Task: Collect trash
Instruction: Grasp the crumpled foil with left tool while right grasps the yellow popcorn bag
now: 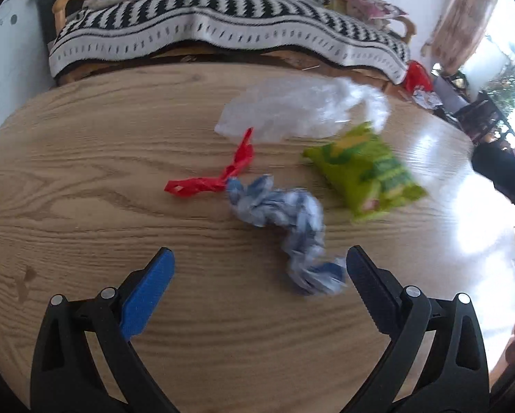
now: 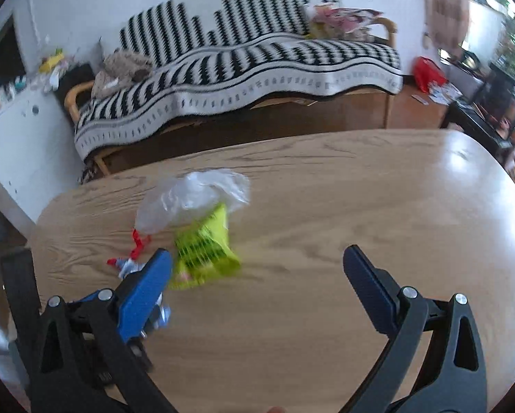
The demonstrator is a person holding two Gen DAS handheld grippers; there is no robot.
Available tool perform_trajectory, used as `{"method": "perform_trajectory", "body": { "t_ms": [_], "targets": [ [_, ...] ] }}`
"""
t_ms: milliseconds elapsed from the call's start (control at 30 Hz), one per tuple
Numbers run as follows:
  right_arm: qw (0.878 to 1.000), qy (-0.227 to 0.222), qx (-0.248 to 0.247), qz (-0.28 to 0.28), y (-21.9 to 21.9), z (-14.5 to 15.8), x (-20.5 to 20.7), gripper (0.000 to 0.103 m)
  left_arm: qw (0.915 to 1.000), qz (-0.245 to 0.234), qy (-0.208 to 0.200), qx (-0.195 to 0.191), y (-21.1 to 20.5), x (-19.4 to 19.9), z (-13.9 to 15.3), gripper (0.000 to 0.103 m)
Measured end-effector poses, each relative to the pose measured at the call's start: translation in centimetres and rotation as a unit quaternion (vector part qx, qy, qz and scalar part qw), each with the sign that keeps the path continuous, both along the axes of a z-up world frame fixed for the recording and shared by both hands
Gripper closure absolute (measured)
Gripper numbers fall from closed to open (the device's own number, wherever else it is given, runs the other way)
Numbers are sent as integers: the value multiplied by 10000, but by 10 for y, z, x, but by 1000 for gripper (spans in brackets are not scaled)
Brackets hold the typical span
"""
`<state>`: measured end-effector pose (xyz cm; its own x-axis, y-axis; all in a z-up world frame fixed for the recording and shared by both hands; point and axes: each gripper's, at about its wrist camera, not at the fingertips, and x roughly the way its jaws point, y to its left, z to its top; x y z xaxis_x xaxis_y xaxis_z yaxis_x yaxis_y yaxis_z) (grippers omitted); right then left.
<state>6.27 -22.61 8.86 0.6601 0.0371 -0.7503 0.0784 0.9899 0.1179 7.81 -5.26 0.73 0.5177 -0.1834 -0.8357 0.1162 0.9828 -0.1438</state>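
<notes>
Behind the wooden table (image 1: 85, 158) sits a sofa under a black-and-white throw (image 1: 223, 31), and on the tabletop the whole litter pile is waiting. Nothing is collected yet, by the look of it: a clear plastic bag (image 1: 291, 110) lies at the far side, a red wrapper strip (image 1: 219, 175) just in front of it, a green snack packet (image 1: 367, 175) to the right, and a crumpled blue-and-white wrapper (image 1: 285, 220) nearest. The left gripper (image 1: 259, 263) hangs over the table with its jaws spread wide and empty, the blue-and-white wrapper's near end touching or just beside its right finger. The right gripper (image 2: 257, 261) is also agape and empty, its left finger close by the green packet. No bin shows in either view. Motion blur smears the trash, so finer contact is hard to call. Four pieces left, nothing blocking them.
</notes>
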Motion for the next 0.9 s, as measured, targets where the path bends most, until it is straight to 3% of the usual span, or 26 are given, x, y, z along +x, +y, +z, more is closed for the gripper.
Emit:
{"method": "perform_trajectory", "body": {
  "t_ms": [233, 300, 333, 367, 433, 467, 567, 700, 900],
  "targets": [
    [9968, 476, -308, 567, 40, -52, 42, 8, 9981, -466, -166, 372, -9, 11, -2, 6],
    [9958, 477, -408, 661, 46, -56, 45, 15, 9974, -578, -213, 363, -12, 13, -3, 6],
    [9956, 515, -359, 693, 46, -59, 47, 32, 9972, -633, -252, 322, -13, 14, -4, 6],
    [9959, 537, -268, 674, 45, -60, 47, 39, 9970, -676, -304, 242, -13, 14, -4, 13],
    [9960, 593, 124, 662, 37, -62, 46, 42, 9950, -796, -517, 305, -17, 9, 0, 58],
    [9953, 590, 267, 726, 36, -63, 44, 43, 9947, -823, -510, 341, -18, 7, 0, 63],
    [9955, 488, 277, 759, 34, -60, 33, 44, 9959, -845, -329, -72, -14, 5, 5, 65],
    [9971, 218, 142, 717, 30, -46, 10, 44, 9943, -882, -601, 20, -12, -6, 21, 65],
    [9969, 26, 179, 768, 26, -26, -7, 44, 9954, -800, -533, 9, -3, -20, 21, 64]
  ]
}}
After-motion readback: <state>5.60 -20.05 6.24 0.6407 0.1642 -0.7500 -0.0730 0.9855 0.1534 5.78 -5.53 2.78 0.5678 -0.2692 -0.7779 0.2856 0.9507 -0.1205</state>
